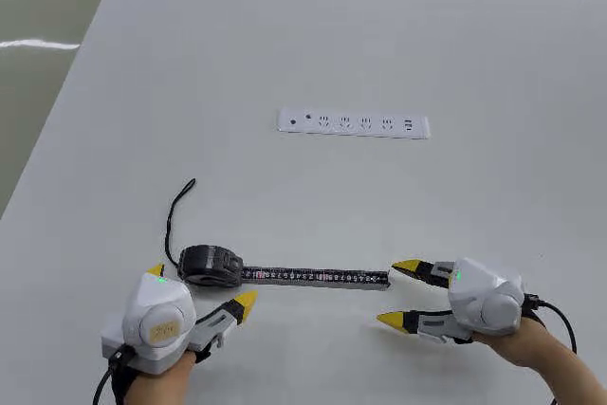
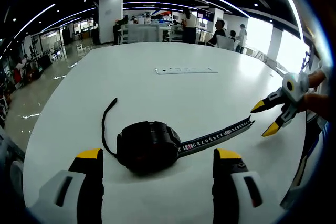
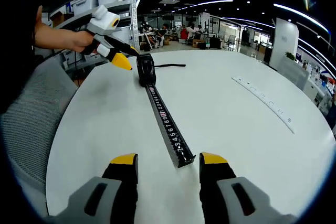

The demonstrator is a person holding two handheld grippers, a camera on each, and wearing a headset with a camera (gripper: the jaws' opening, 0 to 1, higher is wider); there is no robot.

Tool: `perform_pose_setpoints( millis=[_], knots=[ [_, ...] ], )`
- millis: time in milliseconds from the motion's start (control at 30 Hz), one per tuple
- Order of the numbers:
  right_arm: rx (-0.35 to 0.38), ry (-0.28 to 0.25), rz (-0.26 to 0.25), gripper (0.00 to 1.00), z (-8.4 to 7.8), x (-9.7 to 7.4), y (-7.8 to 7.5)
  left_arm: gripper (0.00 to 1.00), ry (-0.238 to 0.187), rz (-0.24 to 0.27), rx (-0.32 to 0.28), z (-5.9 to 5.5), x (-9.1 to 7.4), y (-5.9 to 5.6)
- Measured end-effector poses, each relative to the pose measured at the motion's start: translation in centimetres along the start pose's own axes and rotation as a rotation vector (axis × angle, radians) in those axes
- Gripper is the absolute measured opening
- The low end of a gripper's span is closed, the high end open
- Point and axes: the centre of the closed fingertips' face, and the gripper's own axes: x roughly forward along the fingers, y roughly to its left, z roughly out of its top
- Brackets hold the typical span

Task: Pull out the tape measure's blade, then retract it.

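Note:
A black tape measure (image 1: pixel 211 265) lies on the white table (image 1: pixel 332 35), its blade (image 1: pixel 313 277) drawn out to the right. My left gripper (image 1: pixel 201 285) is open, with one yellow tip on each side of the case (image 2: pixel 147 145) and just behind it. My right gripper (image 1: pixel 398 292) is also open. Its tips straddle the blade's free end (image 3: pixel 185 160) without clamping it. The blade (image 3: pixel 165 124) runs flat from there to the case (image 3: pixel 146 70). In the left gripper view the right gripper (image 2: pixel 268 116) shows at the blade's far end.
A white power strip (image 1: pixel 353 123) lies farther back on the table. The tape measure's black wrist cord (image 1: pixel 176 206) trails toward the left rear. The table's left edge drops to a glossy floor (image 1: pixel 38 45). People and desks stand in the background.

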Motion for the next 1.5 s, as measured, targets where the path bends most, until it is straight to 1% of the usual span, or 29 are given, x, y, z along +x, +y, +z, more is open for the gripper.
perform_pose_setpoints(
  millis=[233,333,433,533,700,867,900,967,1033,1200,1300,1400,1500],
  knots=[
    [-0.043,0.016,0.034,0.41,-0.6,0.3,-1.2,0.82,0.006,0.006,-0.016,0.1,0.9,0.0],
    [-0.057,0.017,0.053,0.38,-0.5,0.5,-1.5,0.82,0.008,0.008,-0.026,0.1,1.2,0.1],
    [-0.066,0.02,0.077,0.36,-0.6,0.8,-1.6,0.81,0.007,0.011,-0.035,0.3,1.3,0.1],
    [-0.09,0.029,0.107,0.31,-0.8,1.2,-1.5,0.81,0.012,0.013,-0.037,0.2,1.6,0.1],
    [-0.1,0.026,0.136,0.26,-1.0,1.5,-1.7,0.8,0.003,0.024,-0.037,0.5,1.9,0.3],
    [-0.102,0.027,0.158,0.22,-1.4,1.7,-1.9,0.79,0.002,0.034,-0.049,0.6,2.4,0.6],
    [-0.102,0.026,0.168,0.19,-1.4,1.7,-1.8,0.78,0.0,0.038,-0.053,0.6,2.4,0.6],
    [-0.105,0.025,0.166,0.16,-1.4,1.7,-1.9,0.78,-0.001,0.04,-0.056,0.6,2.5,0.6],
    [-0.094,0.019,0.173,0.16,-1.4,1.7,-2.0,0.77,-0.001,0.043,-0.063,0.6,2.7,0.6],
    [-0.1,0.017,0.181,0.15,-1.5,1.9,-1.8,0.76,0.0,0.061,-0.088,0.4,2.9,0.8],
    [-0.118,0.014,0.181,0.14,-1.5,1.9,-1.7,0.75,-0.001,0.074,-0.105,0.3,3.0,0.9],
    [-0.123,0.016,0.177,0.14,-1.7,1.9,-1.8,0.74,0.006,0.099,-0.117,0.1,3.0,1.2],
    [-0.125,0.017,0.175,0.14,-1.8,2.0,-1.8,0.72,0.007,0.113,-0.159,-0.2,3.1,1.4]
  ],
)
